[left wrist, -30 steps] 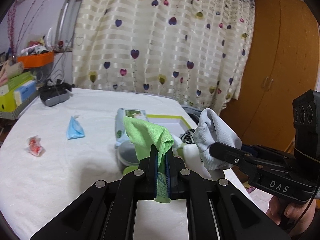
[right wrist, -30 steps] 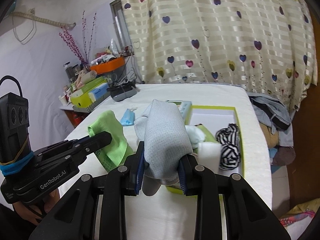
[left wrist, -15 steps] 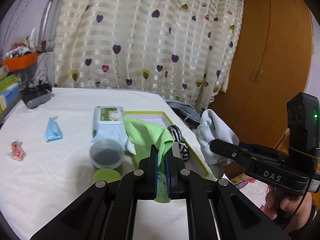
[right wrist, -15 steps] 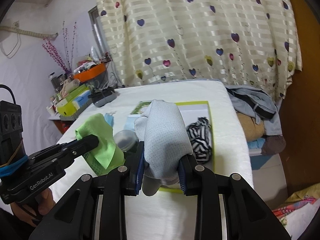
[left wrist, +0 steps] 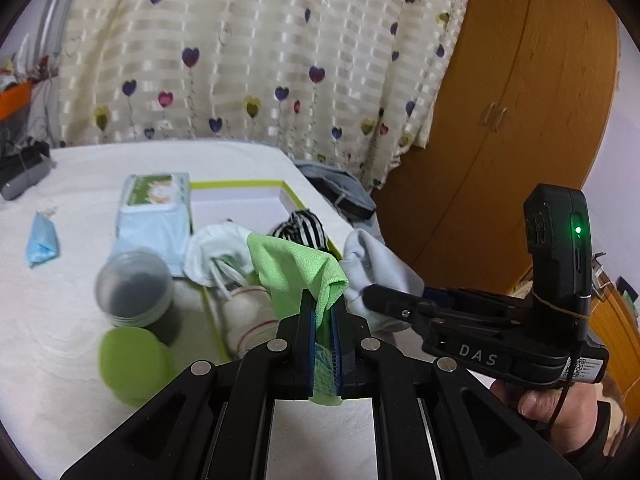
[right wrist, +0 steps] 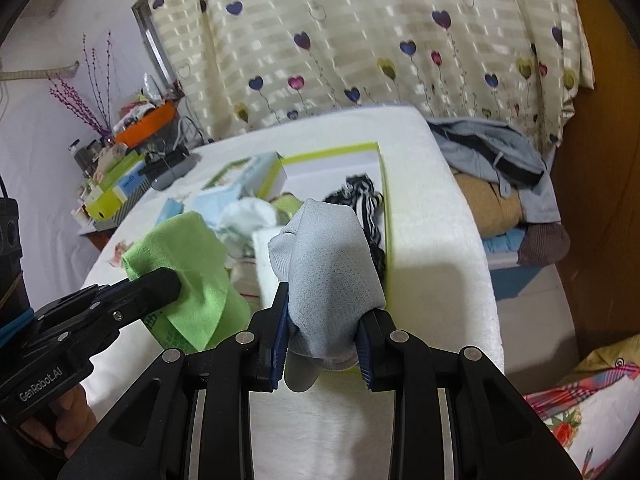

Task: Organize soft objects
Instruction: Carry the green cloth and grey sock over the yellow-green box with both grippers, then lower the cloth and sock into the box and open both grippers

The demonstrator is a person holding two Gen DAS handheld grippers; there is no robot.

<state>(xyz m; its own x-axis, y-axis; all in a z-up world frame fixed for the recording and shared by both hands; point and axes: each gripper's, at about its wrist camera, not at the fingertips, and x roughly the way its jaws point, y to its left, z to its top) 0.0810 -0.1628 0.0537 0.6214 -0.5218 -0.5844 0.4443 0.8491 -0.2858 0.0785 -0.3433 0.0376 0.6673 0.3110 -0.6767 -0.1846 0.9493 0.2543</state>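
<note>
left gripper (left wrist: 324, 312) pinching green cloth (left wrist: 296, 268) | right gripper (right wrist: 322, 332) clamping grey sock (right wrist: 330, 276) | both held above tray (right wrist: 386, 240) near edge; tray lies straight ahead, right gripper nearer its free side

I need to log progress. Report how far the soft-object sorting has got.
Done: a black-and-white striped piece and a white cloth already lie in the green-rimmed box. In hand: the left tongs grip a green cloth; the right tongs grip a grey cloth, both above the box. Left: release both; the blue mask lies loose.
</note>
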